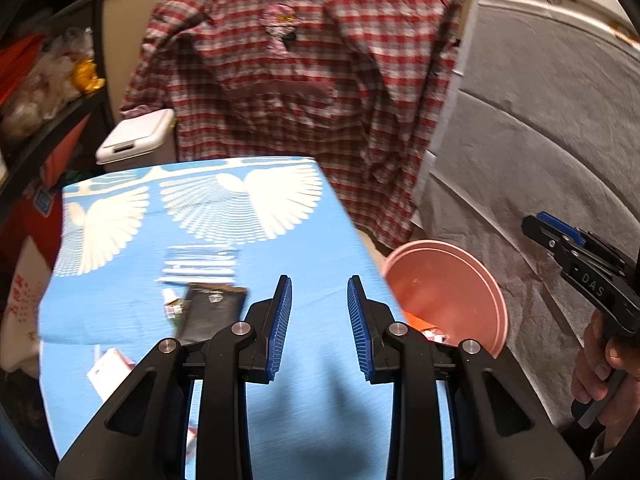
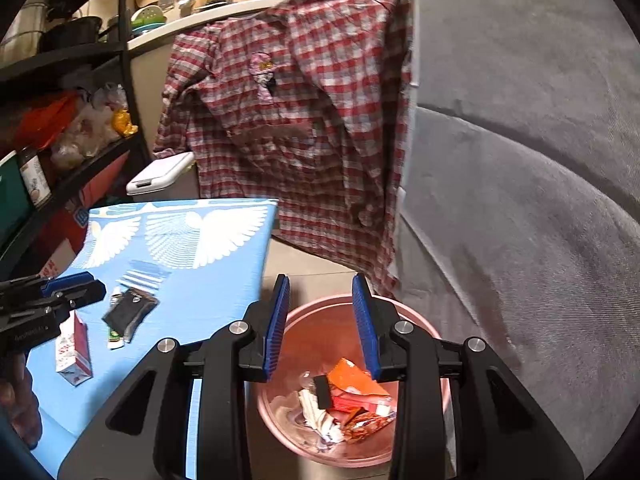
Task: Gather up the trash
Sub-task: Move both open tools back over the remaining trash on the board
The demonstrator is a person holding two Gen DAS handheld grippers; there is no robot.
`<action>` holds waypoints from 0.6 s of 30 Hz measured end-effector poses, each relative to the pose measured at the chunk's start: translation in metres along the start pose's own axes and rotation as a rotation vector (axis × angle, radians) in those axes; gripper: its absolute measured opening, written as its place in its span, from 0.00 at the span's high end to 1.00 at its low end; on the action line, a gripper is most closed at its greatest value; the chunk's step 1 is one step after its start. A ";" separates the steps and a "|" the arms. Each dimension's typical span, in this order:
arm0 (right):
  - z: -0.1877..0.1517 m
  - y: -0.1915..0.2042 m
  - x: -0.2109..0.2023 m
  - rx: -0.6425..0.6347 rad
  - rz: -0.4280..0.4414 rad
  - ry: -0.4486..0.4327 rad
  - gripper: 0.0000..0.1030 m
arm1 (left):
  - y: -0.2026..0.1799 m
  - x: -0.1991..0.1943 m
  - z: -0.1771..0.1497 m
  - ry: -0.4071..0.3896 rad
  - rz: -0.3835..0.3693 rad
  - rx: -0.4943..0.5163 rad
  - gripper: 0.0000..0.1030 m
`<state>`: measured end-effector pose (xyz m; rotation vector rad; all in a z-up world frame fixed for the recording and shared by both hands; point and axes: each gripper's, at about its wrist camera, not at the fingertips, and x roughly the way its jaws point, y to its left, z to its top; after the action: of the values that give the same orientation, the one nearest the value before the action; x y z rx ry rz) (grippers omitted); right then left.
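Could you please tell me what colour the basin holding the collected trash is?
The basin is pink, seen best in the right wrist view.

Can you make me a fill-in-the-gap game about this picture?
1. The round pink plastic basin sits on the floor and holds crumpled ____.
2. The red-and-white carton lies on the ____ patterned tablecloth.
3. The checked shirt hanging behind is red and ____.
4. Between the fingers of the right gripper there is ____.

Missing words: trash; blue; white; nothing
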<state>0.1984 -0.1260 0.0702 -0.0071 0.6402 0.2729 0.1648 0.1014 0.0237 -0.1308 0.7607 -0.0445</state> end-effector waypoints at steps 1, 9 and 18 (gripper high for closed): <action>0.000 0.004 0.000 -0.004 0.006 0.000 0.67 | 0.008 -0.004 -0.001 -0.003 0.009 -0.007 0.72; -0.008 0.052 0.005 -0.047 0.092 0.016 0.74 | 0.075 -0.028 -0.011 -0.015 0.078 -0.082 0.72; -0.017 0.111 0.014 -0.128 0.166 0.021 0.79 | 0.141 -0.029 -0.036 0.029 0.152 -0.246 0.69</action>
<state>0.1714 -0.0167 0.0567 -0.0798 0.6448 0.4745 0.1175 0.2395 -0.0010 -0.3059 0.8018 0.1929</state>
